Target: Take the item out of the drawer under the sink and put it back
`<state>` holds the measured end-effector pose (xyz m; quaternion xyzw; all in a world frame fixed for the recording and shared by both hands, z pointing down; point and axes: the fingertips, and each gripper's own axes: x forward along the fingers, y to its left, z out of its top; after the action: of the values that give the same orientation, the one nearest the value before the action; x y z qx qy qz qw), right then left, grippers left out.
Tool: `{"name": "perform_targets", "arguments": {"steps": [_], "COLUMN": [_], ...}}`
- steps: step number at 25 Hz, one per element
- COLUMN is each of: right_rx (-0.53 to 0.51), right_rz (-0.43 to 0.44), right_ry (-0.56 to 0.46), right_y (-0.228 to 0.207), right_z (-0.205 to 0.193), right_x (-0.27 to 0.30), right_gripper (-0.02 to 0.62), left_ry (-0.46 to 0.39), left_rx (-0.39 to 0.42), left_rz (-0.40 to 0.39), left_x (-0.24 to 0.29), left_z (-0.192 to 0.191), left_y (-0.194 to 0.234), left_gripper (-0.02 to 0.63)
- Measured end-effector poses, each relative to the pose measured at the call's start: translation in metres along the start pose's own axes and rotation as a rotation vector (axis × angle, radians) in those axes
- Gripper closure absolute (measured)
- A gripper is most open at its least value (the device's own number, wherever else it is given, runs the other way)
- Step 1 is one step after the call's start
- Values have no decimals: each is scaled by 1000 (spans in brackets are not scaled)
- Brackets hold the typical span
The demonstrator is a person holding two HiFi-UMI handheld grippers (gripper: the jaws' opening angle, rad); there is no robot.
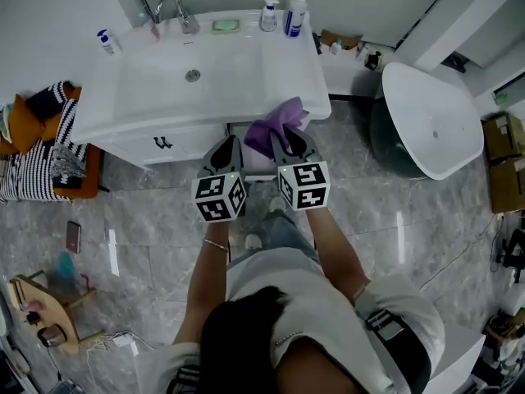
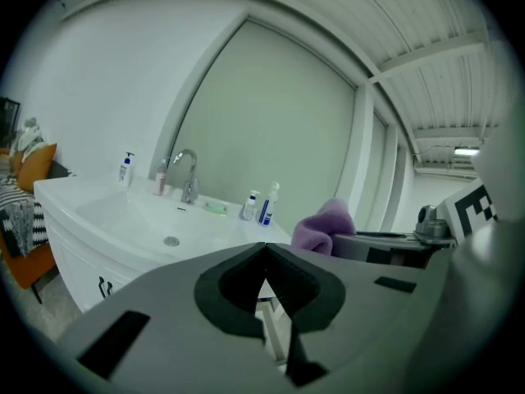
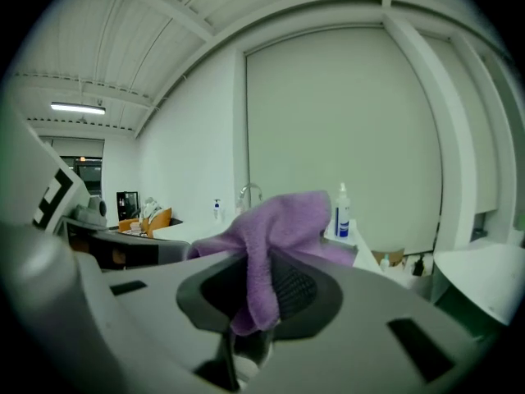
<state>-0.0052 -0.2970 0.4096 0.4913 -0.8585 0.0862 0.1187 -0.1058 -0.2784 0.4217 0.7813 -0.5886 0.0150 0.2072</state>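
**Purple cloth clamped in the right gripper, in front of the sink**

In the head view, the purple cloth (image 1: 275,125) sits just above the middle of the frame. It is pinched at the tips of the right gripper (image 1: 287,136) and bunches up against the front edge of the white sink (image 1: 246,80). Below it, between the two grippers, is a pale box-like shape that seems to be the pulled-out drawer (image 1: 256,167). The cloth hangs clear above this shape.

In the right gripper view, the cloth (image 3: 279,220) fills the centre of the frame. One fold runs down between the dark pads, which press on it from both sides, and the rest spills over the top of the right gripper (image 3: 261,269).

The left gripper (image 1: 230,143) is just to the left of the right one, at the same height, and does not touch the cloth. In its own view, the tips of the left gripper (image 2: 264,249) meet with nothing between them. The cloth (image 2: 326,224) shows to the right of centre, beside the left gripper rather than in it.

By count there are:
- One cloth.
- Two grippers, each with one marker cube.
- One tap (image 1: 176,11) at the back of the sink.
- One green bar of soap (image 1: 225,25) beside the tap.
- Two bottles (image 1: 283,13) side by side to the right of the soap.
- One more bottle (image 1: 105,41) at the sink's upper left corner.
- One white bathtub (image 1: 431,117) at the right of the frame.
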Motion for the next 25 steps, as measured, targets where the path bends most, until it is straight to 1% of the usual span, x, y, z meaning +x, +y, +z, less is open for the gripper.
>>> {"name": "perform_targets", "arguments": {"steps": [4,7,9,16,25], "right_rx": [-20,-20,-20,-32,-61], "right_rz": [-16,-32,-44,-61,-60], "right_ry": [-71,-99,-109,-134,-146], "right_y": [8,10,10,14,19], "right_z": [25,34,37,46,50], "right_x": [-15,-22,-25,-32,-34], "right_gripper": [523,523,523,523,523], "left_ry": [-61,-82,-93,-133,-140], "left_rx": [23,52,67,62,64], "left_rz": [-37,-51,-53,-62,-56], "left_x": [-11,-14,-15,-22,-25], "left_z": [18,27,31,41,41], "left_y": [-9,-18,-21,-25,-24], "left_gripper": [601,601,601,601,601]}}
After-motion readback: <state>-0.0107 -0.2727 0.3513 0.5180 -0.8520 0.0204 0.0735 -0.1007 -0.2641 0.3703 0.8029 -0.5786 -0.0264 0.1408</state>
